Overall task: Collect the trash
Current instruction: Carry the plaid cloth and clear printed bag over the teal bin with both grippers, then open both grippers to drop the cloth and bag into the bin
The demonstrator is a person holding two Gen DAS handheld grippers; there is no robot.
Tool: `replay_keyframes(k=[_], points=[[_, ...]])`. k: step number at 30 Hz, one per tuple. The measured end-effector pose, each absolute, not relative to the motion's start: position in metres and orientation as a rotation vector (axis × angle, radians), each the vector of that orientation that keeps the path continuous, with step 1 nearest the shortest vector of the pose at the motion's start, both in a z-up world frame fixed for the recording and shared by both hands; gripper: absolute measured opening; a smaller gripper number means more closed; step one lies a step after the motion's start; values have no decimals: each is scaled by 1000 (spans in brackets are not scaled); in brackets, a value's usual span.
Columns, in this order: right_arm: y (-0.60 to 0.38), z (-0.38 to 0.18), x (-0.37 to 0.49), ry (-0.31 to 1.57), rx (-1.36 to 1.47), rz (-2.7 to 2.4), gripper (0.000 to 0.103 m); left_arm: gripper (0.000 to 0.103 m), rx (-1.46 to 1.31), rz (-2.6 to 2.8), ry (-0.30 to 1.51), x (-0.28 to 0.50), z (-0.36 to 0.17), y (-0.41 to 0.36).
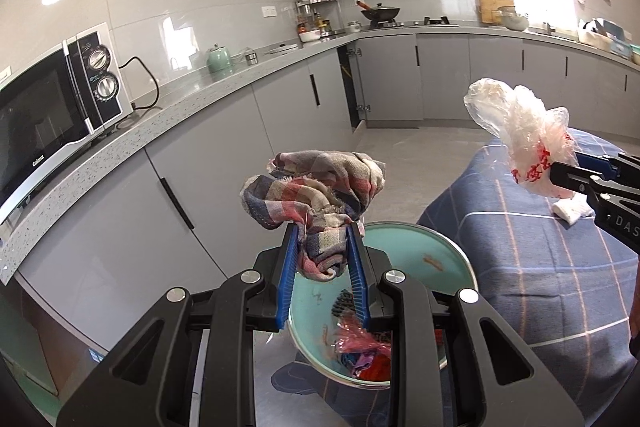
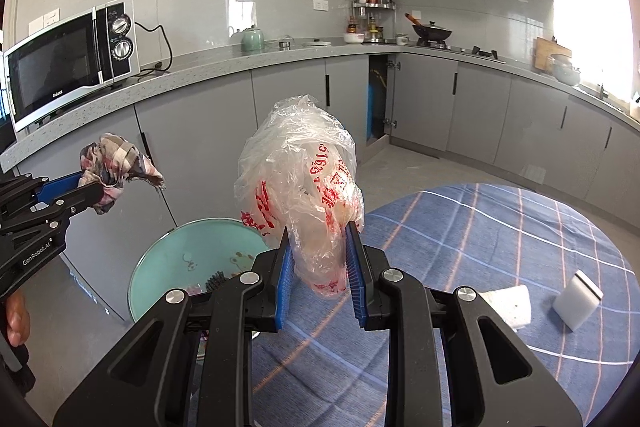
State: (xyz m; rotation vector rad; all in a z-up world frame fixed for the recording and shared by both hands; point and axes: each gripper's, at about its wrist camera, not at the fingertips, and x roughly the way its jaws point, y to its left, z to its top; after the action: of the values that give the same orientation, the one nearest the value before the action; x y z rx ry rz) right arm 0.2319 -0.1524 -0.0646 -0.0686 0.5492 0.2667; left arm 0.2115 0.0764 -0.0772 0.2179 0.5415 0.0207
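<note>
My left gripper (image 1: 322, 231) is shut on a crumpled plaid cloth (image 1: 316, 191) and holds it above the teal trash bin (image 1: 420, 247), which has some wrappers inside. It also shows in the right wrist view (image 2: 86, 187) with the cloth (image 2: 116, 163). My right gripper (image 2: 318, 231) is shut on a crumpled clear plastic bag with red print (image 2: 300, 179), held over the table edge next to the bin (image 2: 172, 259). The bag also shows in the left wrist view (image 1: 524, 131).
A round table with a blue plaid cover (image 2: 500, 251) carries a white sponge (image 2: 578, 293) and a white tissue (image 2: 510, 303). A grey counter with a microwave (image 2: 72, 59) and cabinets (image 2: 420, 99) runs behind.
</note>
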Motion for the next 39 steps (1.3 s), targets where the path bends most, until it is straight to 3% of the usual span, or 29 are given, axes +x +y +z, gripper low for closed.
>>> replay_keyframes(k=[33,39], points=[[-114,-85,255,599,-117,348,26,26,200,56,576,221,-86,92],[-106,-93,258,616,-134,375,34,39,197,54,582,223,-88,94]])
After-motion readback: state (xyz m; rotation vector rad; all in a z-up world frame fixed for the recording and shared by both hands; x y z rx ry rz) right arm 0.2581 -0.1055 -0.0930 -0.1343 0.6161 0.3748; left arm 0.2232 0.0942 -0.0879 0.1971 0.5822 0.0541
